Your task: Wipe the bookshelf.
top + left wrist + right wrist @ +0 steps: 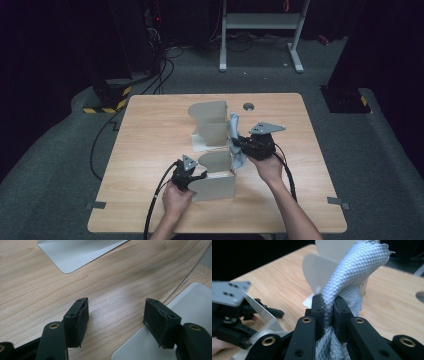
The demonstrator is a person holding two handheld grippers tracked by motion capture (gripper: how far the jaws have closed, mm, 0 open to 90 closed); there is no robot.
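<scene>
We see the right gripper [329, 305] clamped on a grey cloth [354, 267], which rises lengthwise just right of the nearer metal bookend [215, 181] on the counter [150, 150]. The left gripper [116, 315], jaws wide and empty, seems to straddle that bookend's left edge.

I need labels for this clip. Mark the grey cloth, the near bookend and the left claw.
grey cloth [357, 267]: right gripper view, on its quilted upper fold above the jaws.
near bookend [216, 186]: high view, on its upright front plate.
left claw [116, 317]: left gripper view, midway between its open fingertips.
</scene>
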